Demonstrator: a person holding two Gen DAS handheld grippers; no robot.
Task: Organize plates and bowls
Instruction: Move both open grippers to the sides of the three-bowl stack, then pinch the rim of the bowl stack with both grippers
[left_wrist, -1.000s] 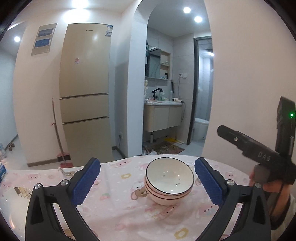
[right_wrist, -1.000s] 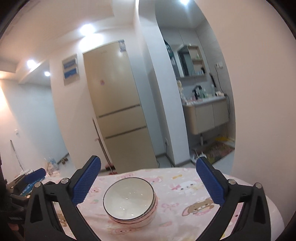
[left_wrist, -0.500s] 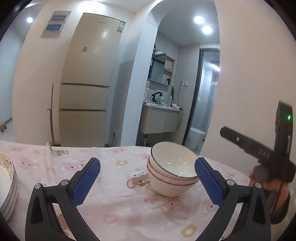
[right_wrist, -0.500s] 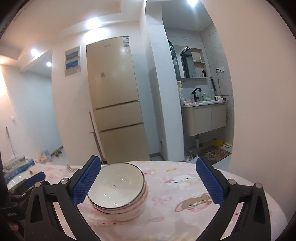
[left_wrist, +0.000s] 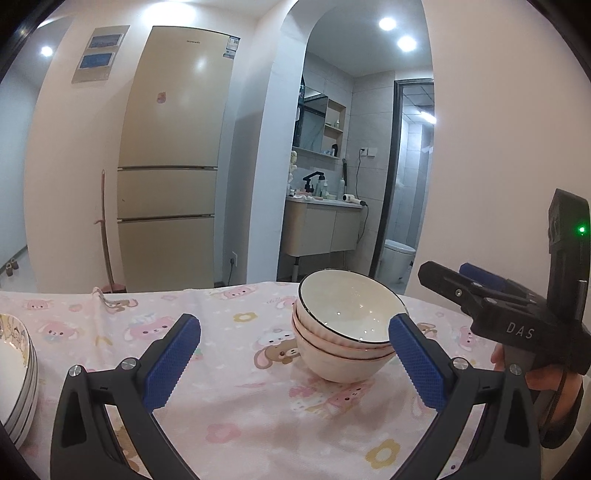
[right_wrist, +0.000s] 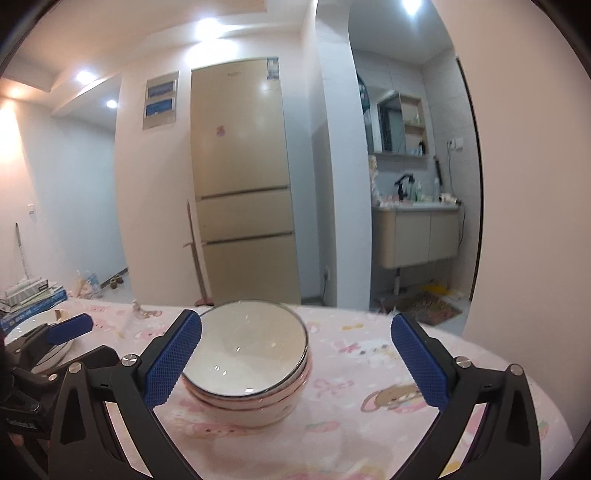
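Bowls (right_wrist: 246, 356), nested on the cloth (right_wrist: 369, 369), sit just ahead of the right gripper (right_wrist: 295, 360), nearer its left finger, while both it and the left gripper (left_wrist: 293, 363) gape empty.

Both claws have dropped lower — the stacked bowls (right_wrist: 246, 354) loom nearer.

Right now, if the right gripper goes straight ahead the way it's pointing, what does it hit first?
Most likely the stacked bowls: the right gripper is open, with the stack left of centre by its left finger. Depth is unclear.
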